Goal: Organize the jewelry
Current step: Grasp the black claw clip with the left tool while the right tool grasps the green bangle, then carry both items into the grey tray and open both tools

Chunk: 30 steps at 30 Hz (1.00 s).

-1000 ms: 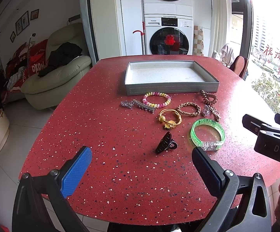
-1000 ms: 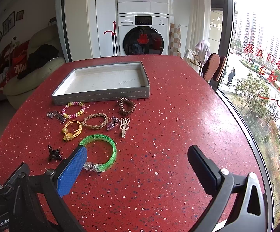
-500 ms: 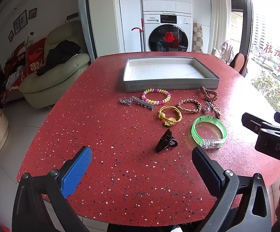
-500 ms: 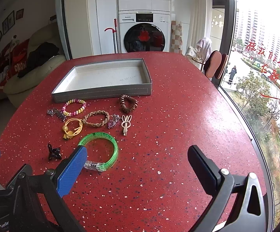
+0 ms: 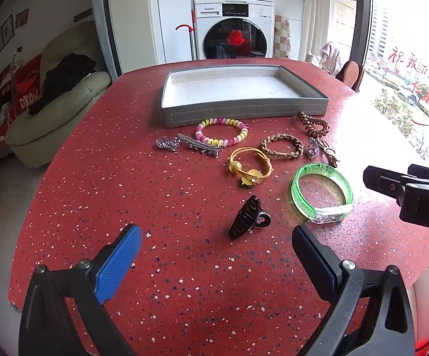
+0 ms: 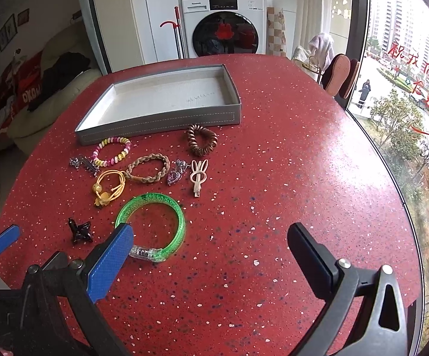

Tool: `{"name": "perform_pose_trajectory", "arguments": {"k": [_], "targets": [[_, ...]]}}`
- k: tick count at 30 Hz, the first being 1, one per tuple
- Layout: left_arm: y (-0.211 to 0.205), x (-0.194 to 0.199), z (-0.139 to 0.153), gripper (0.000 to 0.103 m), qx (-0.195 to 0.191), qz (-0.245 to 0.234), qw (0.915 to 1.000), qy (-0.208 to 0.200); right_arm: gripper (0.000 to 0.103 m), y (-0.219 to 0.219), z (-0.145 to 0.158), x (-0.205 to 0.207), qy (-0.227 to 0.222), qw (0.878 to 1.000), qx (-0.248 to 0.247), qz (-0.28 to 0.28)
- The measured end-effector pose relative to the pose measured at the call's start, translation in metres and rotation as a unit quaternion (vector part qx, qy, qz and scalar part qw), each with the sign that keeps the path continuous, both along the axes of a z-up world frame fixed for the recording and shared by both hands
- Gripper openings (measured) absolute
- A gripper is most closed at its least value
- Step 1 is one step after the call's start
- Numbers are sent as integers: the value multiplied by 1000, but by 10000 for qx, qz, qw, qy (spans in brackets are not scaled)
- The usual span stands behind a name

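Note:
An empty grey tray [image 5: 244, 112] [image 6: 161, 126] sits at the far side of the red table. In front of it lie a pink-yellow bead bracelet [image 5: 222, 132] [image 6: 113, 152], a braided tan bracelet [image 5: 281, 146] [image 6: 148, 168], a yellow cord bracelet [image 5: 251, 166] [image 6: 107, 188], a green bangle [image 5: 321, 192] [image 6: 152, 225], a black claw clip [image 5: 248, 218] [image 6: 79, 230], a brown coil tie [image 6: 202, 140], a rabbit clip [image 6: 198, 176] and silver clips [image 5: 184, 145]. My left gripper [image 5: 216, 250] is open, short of the claw clip. My right gripper [image 6: 211, 247] is open, its blue finger at the bangle's near edge.
The red speckled table [image 6: 288, 163] has bare surface to the right of the jewelry. Its rounded edge falls off near a large window on the right. A sofa [image 5: 51, 112] and stacked washing machines [image 5: 233, 26] stand beyond the table.
Both grippers have moved slightly forward and lower toward the jewelry. Nothing on the table has moved and both stay open.

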State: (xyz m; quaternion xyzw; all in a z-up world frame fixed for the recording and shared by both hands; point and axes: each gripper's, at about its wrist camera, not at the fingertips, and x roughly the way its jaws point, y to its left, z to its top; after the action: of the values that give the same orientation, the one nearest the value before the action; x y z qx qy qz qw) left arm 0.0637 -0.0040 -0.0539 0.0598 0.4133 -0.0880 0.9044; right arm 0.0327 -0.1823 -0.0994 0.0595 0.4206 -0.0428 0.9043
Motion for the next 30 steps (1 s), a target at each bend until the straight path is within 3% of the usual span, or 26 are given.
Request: {"name": "perform_pose_trajectory", "arguments": {"k": [3,5,8,10,12,14,15,19,30], "targets": [[-5,10,-9,101,44,-147,9998,156,98,-1,-10,15,341,9993,162,38],[-8,18,-16,87,57,-236,9993,293,82,0,-18,25,550,9982,199,95],[-12,27,-26,76,46,-343,9981,510,65,2,-31,38,868,9957,257,195],[-15,30,-27,73,-42,-415,9978,514,60,7,-36,42,921,9953,131,278],[-19,32,-27,61,-30,-485,9975,522,53,16,-38,45,952,9946,-109,406],[-24,32,-26,39,0,-581,9969,534,45,23,-40,45,981,9934,-324,502],[-27,32,-26,35,2,-643,9965,536,42,27,-40,44,966,9930,-373,569],[-30,32,-24,35,-143,-762,9953,577,9,32,-37,41,964,9921,-393,703],[-15,44,24,35,-651,-796,9938,414,8,-9,-10,43,662,9952,450,569]]}}
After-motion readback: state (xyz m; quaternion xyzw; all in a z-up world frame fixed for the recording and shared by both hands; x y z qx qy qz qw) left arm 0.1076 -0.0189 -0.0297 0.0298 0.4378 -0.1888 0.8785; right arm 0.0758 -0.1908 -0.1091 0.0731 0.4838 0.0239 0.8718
